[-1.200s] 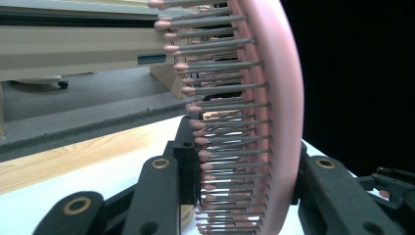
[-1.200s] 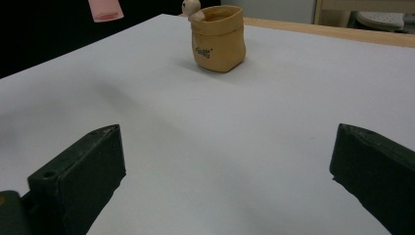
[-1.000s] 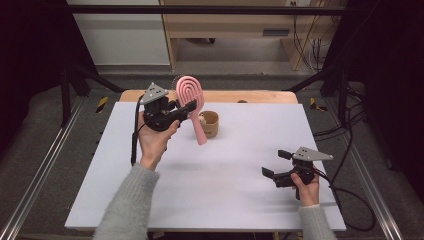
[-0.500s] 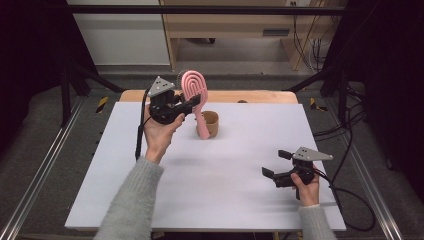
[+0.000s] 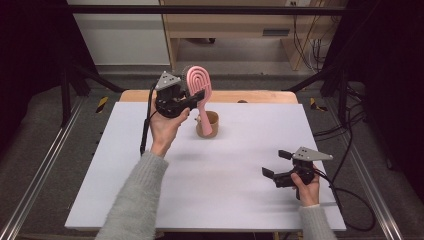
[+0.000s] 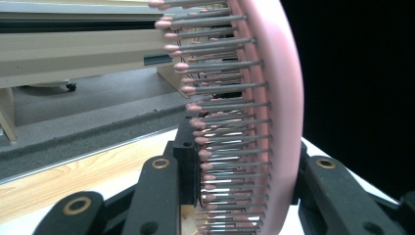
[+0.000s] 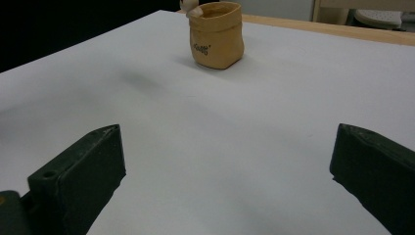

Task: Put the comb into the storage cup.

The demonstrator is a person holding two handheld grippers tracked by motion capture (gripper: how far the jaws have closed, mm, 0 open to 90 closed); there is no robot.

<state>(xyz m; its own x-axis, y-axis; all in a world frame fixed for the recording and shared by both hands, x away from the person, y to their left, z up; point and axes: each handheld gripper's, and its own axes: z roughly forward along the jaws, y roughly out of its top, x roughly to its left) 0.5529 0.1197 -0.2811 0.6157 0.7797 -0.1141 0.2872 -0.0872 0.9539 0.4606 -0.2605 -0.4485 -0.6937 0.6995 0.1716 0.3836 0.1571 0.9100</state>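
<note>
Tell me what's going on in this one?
A person at a white table works with a gripper in each hand. The left gripper is clamped on a pink hairbrush, held upright with its handle end at the mouth of a small tan pouch, so it looks about to be stood in it. The right gripper rests near the table's right edge, jaws open and empty.

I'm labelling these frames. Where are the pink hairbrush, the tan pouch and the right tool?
pink hairbrush [image 5: 199, 84], high view, on its head.
tan pouch [image 7: 217, 35], right gripper view, on its front.
right tool [image 5: 276, 164], high view, between its fingertips.
</note>
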